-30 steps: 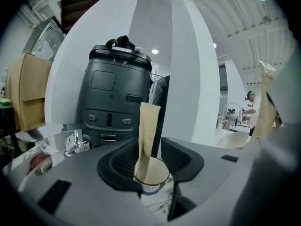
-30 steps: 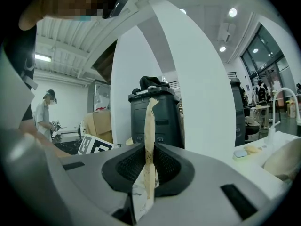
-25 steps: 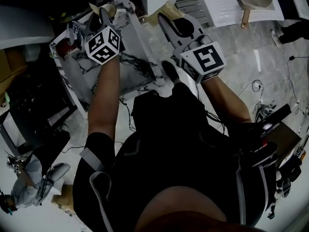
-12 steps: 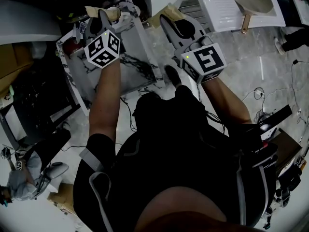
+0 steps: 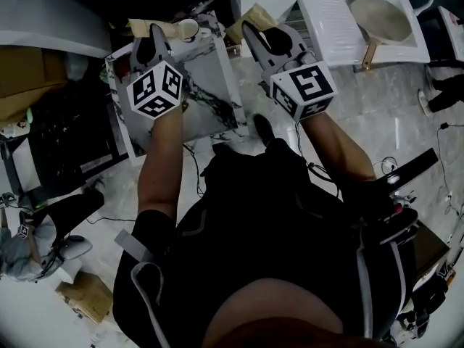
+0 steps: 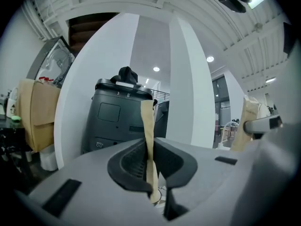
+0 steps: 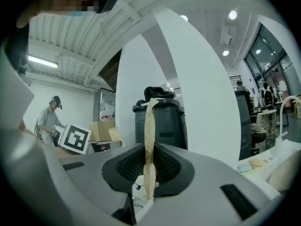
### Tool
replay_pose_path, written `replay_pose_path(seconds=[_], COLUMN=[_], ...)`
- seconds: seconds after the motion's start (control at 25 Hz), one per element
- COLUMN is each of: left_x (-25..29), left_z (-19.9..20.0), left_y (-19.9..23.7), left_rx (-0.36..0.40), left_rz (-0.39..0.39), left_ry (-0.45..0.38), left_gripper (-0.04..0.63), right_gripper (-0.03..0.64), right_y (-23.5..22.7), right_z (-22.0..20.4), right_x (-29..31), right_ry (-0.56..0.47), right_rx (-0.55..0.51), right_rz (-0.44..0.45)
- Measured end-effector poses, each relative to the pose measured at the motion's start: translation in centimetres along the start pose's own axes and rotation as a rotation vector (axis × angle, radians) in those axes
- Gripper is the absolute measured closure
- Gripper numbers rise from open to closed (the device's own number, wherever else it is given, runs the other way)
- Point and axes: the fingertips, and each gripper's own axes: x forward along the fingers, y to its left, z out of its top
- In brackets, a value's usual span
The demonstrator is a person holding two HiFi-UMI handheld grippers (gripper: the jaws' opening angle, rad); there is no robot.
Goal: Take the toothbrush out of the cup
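My left gripper [image 5: 152,31] hangs over the far left of the marble table [image 5: 210,71]. Its jaws have just been closing and are shut on a thin tan strip [image 6: 147,121] that stands upright between the pads. My right gripper [image 5: 257,31] is off the table's right edge, shut on a similar tan, twisted strip [image 7: 150,121]. A white cup [image 5: 188,29] stands at the table's far edge between the two grippers. In the head view, tan paper-like pieces [image 5: 145,26] show at both gripper tips. No toothbrush can be told apart.
A white unit with a round basin [image 5: 377,17] stands at the back right. A dark bin [image 6: 113,121] and a white column are ahead of the grippers. A person [image 7: 49,121] stands at the left. A cardboard box [image 5: 83,296] and cables lie on the floor.
Both grippers have risen with their tan strips, the left one more, and it has shifted towards the table's far edge.
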Motion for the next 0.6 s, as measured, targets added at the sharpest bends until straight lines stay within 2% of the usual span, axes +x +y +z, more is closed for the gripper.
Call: replay_pose_path(seconds=[0.32,0.6], left_x=[-6.0,-10.1], left_z=[4.5,6.7], left_y=[0.2,-0.6], left_rx=[0.055,0.025], left_rz=[0.051,0.078], left_ry=[-0.011,0.002], left_gripper=[0.563,0.563], right_gripper=[0.557,0.557], right_y=[1.5,1.9], right_z=[2.0,3.4], right_x=[0.6,0.7], right_ry=[-0.016,-0.015], right_rx=[-0.022,-0.013], right_rz=[0.064,0.103])
